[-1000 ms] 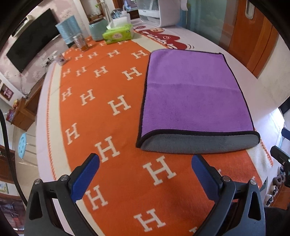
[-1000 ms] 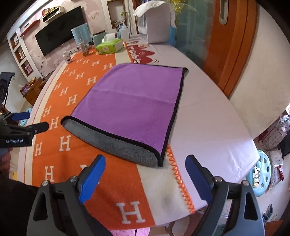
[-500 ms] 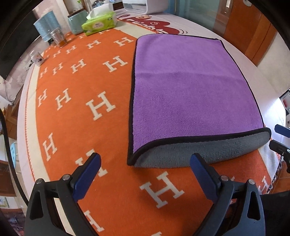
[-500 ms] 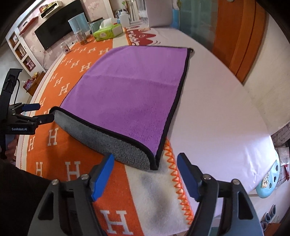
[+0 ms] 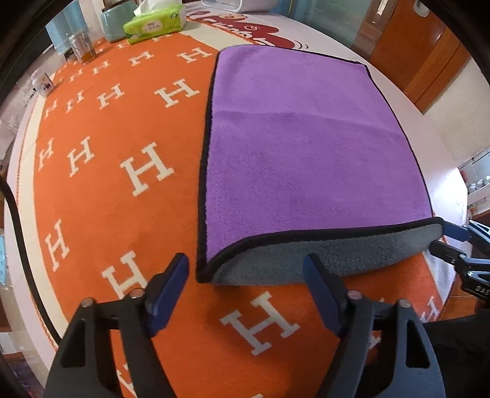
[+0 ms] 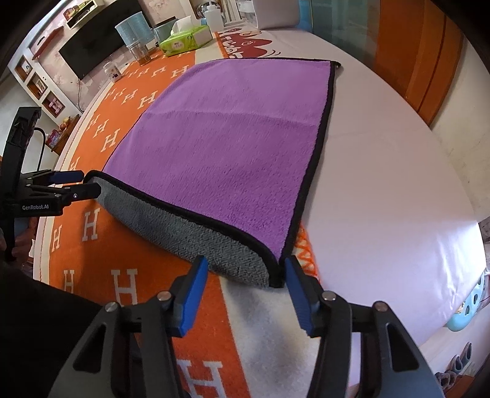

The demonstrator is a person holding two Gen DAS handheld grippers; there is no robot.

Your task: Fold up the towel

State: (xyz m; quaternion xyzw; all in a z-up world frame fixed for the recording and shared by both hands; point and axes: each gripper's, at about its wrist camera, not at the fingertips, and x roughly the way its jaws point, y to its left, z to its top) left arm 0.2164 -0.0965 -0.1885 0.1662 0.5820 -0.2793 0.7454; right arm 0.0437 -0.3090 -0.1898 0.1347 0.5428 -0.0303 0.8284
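Observation:
A purple towel with black trim lies folded once on the table, its grey underside showing along the near fold. My left gripper is open, its blue fingers straddling the fold's near left corner. In the right wrist view the towel fills the middle, and my right gripper is open around the fold's right corner. The left gripper also shows there at the fold's left end; the right gripper shows in the left wrist view at the right end.
An orange cloth with white H letters covers the round table. At the far edge stand a green tissue pack, a glass and a teal pot. A white tablecloth lies to the right.
Both grippers have moved forward and down to the folded near edge of the towel. Each now has a corner between its open fingers, and the right gripper's fingers have narrowed.

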